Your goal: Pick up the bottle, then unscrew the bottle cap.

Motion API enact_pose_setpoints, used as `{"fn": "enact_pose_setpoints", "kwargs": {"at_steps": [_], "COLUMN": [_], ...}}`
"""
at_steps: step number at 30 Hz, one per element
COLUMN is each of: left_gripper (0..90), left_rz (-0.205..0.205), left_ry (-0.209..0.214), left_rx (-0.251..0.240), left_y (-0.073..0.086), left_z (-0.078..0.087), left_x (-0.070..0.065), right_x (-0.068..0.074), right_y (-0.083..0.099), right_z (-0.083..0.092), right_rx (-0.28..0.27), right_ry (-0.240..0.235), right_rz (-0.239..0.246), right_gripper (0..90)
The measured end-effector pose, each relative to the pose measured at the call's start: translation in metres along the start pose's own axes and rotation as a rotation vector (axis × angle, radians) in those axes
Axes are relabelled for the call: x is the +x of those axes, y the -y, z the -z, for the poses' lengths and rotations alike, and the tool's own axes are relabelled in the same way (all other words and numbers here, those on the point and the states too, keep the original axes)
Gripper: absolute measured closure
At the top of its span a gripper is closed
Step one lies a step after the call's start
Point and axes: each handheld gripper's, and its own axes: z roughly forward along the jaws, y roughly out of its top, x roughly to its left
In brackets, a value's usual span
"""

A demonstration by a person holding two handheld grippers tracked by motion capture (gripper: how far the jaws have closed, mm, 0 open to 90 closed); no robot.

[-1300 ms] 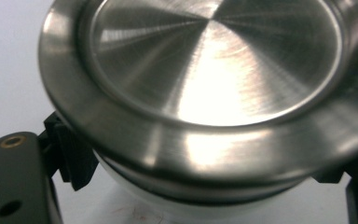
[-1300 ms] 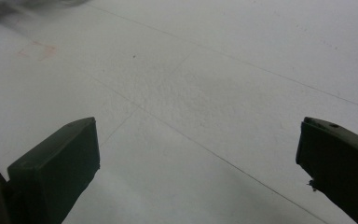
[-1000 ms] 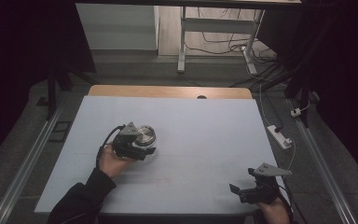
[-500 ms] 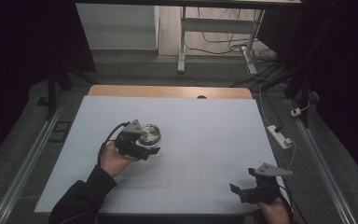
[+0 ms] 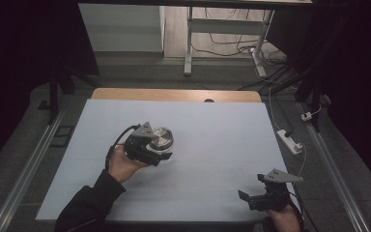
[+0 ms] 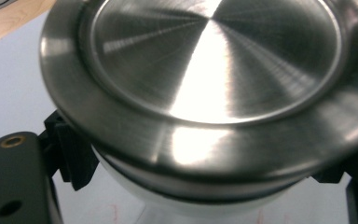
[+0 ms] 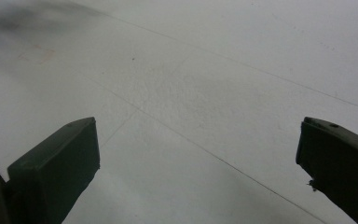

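Observation:
A round container with a brushed steel lid is lifted just off the pale blue table mat, left of centre. My left gripper is shut on it from the near side. In the left gripper view the steel lid tilts toward the camera, and the black fingers clamp the white body under its rim. My right gripper rests at the near right corner of the mat, open. Its jaws stand wide apart over bare mat in the right gripper view.
A wooden strip runs along the table's far edge. A white power strip with its cable lies off the right side. Metal rails flank the table, and a desk frame stands behind it.
My left gripper has risen and shifted a little to the right, carrying the steel-lidded container with it. The right gripper has stayed where it was.

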Motion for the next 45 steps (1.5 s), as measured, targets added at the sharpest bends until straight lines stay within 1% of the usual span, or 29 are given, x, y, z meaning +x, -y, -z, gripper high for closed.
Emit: {"fn": "enact_pose_setpoints", "kwargs": {"at_steps": [4,8,11,12,13,14,15,16,17,22,28,29,31,33,36,37,41,42,43,45], "left_gripper": [15.3,15.3,15.3,15.3,15.3,15.3,15.3,15.3,15.3,15.3,15.3,15.3,15.3,15.3,15.3,15.3,15.3,15.3,15.4,15.3], "left_rz": [-0.008,-0.010,-0.020,-0.020,-0.025,-0.025,-0.034,-0.034,-0.043,-0.053,-0.061,-0.060,-0.056,-0.057,-0.056,-0.061,-0.058,-0.063,-0.057,-0.057], "left_ry": [0.012,0.036,0.058,0.058,0.070,0.070,0.078,0.078,0.084,0.095,0.095,0.095,0.097,0.089,0.090,0.091,0.091,0.091,0.091,0.089], "left_rx": [-0.001,0.000,0.006,0.006,0.008,0.008,0.007,0.007,0.008,0.005,0.006,0.004,-0.001,-0.001,0.001,0.007,0.007,0.012,0.008,0.008], "left_y": [-0.003,-0.005,-0.007,-0.007,-0.009,-0.009,-0.010,-0.010,-0.011,-0.013,-0.014,-0.014,-0.014,-0.014,-0.013,-0.013,-0.012,-0.012,-0.012,-0.011], "left_z": [0.001,-0.001,-0.004,-0.004,-0.006,-0.006,-0.007,-0.007,-0.007,-0.007,-0.006,-0.005,-0.005,-0.005,-0.005,-0.006,-0.008,-0.008,-0.008,-0.008], "left_x": [-0.006,-0.012,-0.019,-0.019,-0.023,-0.023,-0.027,-0.027,-0.030,-0.035,-0.036,-0.036,-0.036,-0.036,-0.036,-0.036,-0.036,-0.036,-0.036,-0.036], "right_x": [0.000,0.000,0.000,0.000,0.000,0.000,0.000,0.000,0.000,0.000,0.000,0.000,0.001,0.001,0.002,0.003,0.006,0.008,0.009,0.010], "right_y": [0.000,0.000,0.000,0.000,0.000,0.000,0.000,0.000,0.000,0.000,0.000,0.000,-0.001,-0.002,-0.003,-0.005,-0.008,-0.010,-0.012,-0.013], "right_z": [0.000,0.000,0.000,0.000,0.000,0.000,0.000,0.000,0.000,0.000,0.001,0.002,0.003,0.003,0.004,0.004,0.005,0.005,0.005,0.005], "right_rx": [0.000,0.000,-0.001,0.000,0.000,0.000,0.000,0.000,0.000,0.000,-0.010,-0.026,-0.036,-0.045,-0.047,-0.051,-0.052,-0.056,-0.060,-0.064], "right_ry": [-0.001,-0.001,-0.001,-0.001,-0.001,-0.001,-0.002,-0.002,-0.003,-0.003,-0.001,-0.001,-0.007,-0.013,-0.020,-0.026,-0.033,-0.041,-0.046,-0.050], "right_rz": [0.002,0.002,0.004,0.003,0.003,0.004,0.004,0.004,0.004,0.005,0.003,0.004,-0.004,-0.008,-0.013,-0.010,-0.001,0.009,0.015,0.018], "right_gripper": [0.0,0.0,0.0,0.0,0.0,0.0,0.0,0.0,0.0,0.0,0.0,0.0,0.0,0.0,0.0,0.0,0.0,0.0,0.0,0.0]}}
